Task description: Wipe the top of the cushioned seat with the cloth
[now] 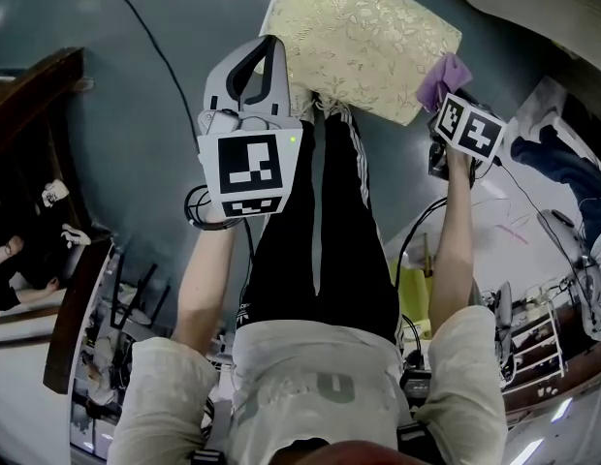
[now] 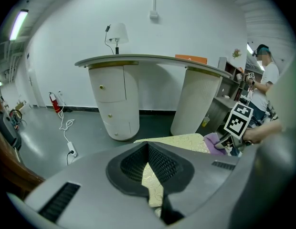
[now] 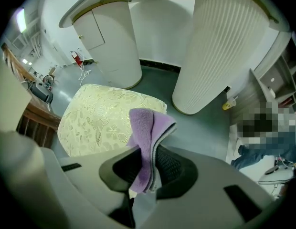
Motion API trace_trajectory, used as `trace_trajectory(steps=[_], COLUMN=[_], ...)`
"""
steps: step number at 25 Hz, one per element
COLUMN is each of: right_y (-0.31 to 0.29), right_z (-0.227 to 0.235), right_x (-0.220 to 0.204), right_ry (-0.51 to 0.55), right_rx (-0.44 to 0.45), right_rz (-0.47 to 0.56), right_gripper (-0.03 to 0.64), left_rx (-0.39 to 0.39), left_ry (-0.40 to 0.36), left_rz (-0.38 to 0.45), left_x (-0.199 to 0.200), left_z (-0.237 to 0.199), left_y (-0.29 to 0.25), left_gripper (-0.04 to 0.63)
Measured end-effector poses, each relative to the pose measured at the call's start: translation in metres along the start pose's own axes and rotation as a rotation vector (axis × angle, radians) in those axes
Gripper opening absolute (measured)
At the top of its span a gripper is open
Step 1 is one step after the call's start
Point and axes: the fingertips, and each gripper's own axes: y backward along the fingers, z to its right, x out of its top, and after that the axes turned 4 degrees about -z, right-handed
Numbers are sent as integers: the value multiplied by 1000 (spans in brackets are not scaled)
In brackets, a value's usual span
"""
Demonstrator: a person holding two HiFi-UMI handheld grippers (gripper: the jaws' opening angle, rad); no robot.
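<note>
The cushioned seat (image 1: 363, 37) has a cream and gold floral top and stands on the grey floor ahead of me. My right gripper (image 1: 440, 93) is shut on a folded purple cloth (image 1: 444, 76), held at the seat's right corner. In the right gripper view the cloth (image 3: 149, 132) sticks up between the pads, with the seat (image 3: 100, 123) just beyond and to the left. My left gripper (image 1: 271, 45) hovers at the seat's near left edge, its tips together and holding nothing. Through its jaws I see the seat (image 2: 181, 141), the cloth (image 2: 212, 142) and the right gripper (image 2: 232, 138).
A curved white counter on round pedestals (image 2: 114, 104) stands just behind the seat, one ribbed pedestal (image 3: 224, 46) close on the right. Dark wooden furniture (image 1: 39, 95) lies at left. A cable (image 1: 155, 46) crosses the floor. A person (image 1: 562, 163) sits at right.
</note>
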Motion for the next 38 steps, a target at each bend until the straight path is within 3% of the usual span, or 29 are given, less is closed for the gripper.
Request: trace_trajectory(steps=[9, 15, 19, 26, 32, 38], right_y=[2, 35, 99, 196, 200, 167], right_z=[3, -14, -38, -112, -151, -205], right_x=[-2, 9, 31, 72, 74, 70], right_ry=[5, 5, -17, 80, 66, 95], right_rx=[-39, 6, 75, 199, 300, 429], right_rz=[-11, 46, 155, 327, 339, 318], right_gripper=[86, 86, 86, 86, 86, 86], left_rx=[-1, -6, -17, -23, -16, 17], left_ry=[5, -1, -7, -9, -5, 10], left_rz=[-3, 7, 17, 22, 21, 29], left_x=[-3, 3, 10, 16, 14, 10], left_z=[-4, -2, 0, 0, -3, -11], left_y=[1, 2, 5, 7, 9, 10], left_gripper=[6, 6, 6, 6, 6, 6])
